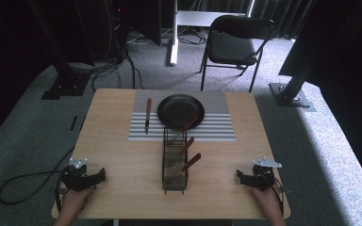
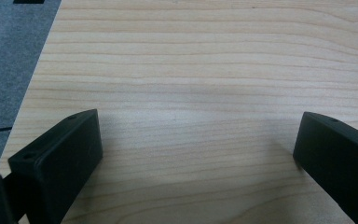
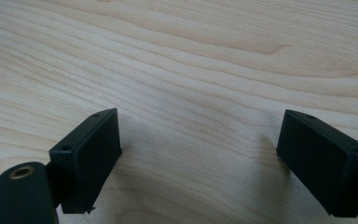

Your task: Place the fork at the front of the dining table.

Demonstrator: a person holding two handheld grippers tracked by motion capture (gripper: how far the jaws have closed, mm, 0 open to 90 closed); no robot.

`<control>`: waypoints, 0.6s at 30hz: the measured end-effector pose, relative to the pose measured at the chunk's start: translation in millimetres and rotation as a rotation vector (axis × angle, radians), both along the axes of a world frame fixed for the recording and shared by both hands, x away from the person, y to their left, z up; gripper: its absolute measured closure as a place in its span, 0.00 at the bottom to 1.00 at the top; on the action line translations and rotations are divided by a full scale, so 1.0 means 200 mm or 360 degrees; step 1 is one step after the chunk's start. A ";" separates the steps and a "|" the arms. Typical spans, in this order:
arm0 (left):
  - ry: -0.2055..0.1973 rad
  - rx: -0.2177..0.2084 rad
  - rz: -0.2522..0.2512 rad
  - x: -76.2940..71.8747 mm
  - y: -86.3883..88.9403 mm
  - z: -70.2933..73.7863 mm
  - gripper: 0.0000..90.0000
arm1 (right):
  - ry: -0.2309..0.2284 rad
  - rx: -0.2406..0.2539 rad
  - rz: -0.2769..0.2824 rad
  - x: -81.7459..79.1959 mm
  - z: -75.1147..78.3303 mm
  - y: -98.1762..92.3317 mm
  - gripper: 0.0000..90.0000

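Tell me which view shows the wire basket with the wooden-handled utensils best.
The high view: the wire basket stands whole at the table's middle, three wooden handles sticking out, just below the black pan. The left and right gripper views give bare tabletop between open jaws, nothing of the basket.

- Grey carpet floor [image 1: 23, 141] around a light wooden table [image 1: 122, 188].
- Black folding chair [image 1: 233, 47] behind.
- Dark curtains [image 1: 9, 37]; daylight falls at right.

Utensil heads [image 1: 173, 162] hidden inside the wire caddy [image 1: 175, 181].
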State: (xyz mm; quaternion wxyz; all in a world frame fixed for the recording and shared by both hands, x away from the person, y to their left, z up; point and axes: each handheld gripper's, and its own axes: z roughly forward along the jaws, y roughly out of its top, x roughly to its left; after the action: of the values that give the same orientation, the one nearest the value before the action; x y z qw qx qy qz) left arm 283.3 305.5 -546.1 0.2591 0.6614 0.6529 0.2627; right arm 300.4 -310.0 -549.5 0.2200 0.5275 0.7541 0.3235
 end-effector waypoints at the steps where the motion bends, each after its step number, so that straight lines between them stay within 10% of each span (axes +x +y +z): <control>1: 0.0000 0.0000 -0.0002 0.00 0.00 0.00 0.01 | 0.0001 -0.0001 0.0004 0.00 0.00 0.00 0.14; 18: 0.0003 0.0003 -0.0006 0.00 0.00 0.00 0.01 | 0.0096 -0.0003 0.0121 0.02 0.05 0.09 0.18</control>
State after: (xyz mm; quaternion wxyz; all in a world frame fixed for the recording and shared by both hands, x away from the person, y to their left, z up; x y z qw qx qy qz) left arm 283.1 305.8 -546.0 0.2585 0.6632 0.6516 0.2623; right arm 303.8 -292.8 -540.3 0.1852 0.5078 0.7802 0.3148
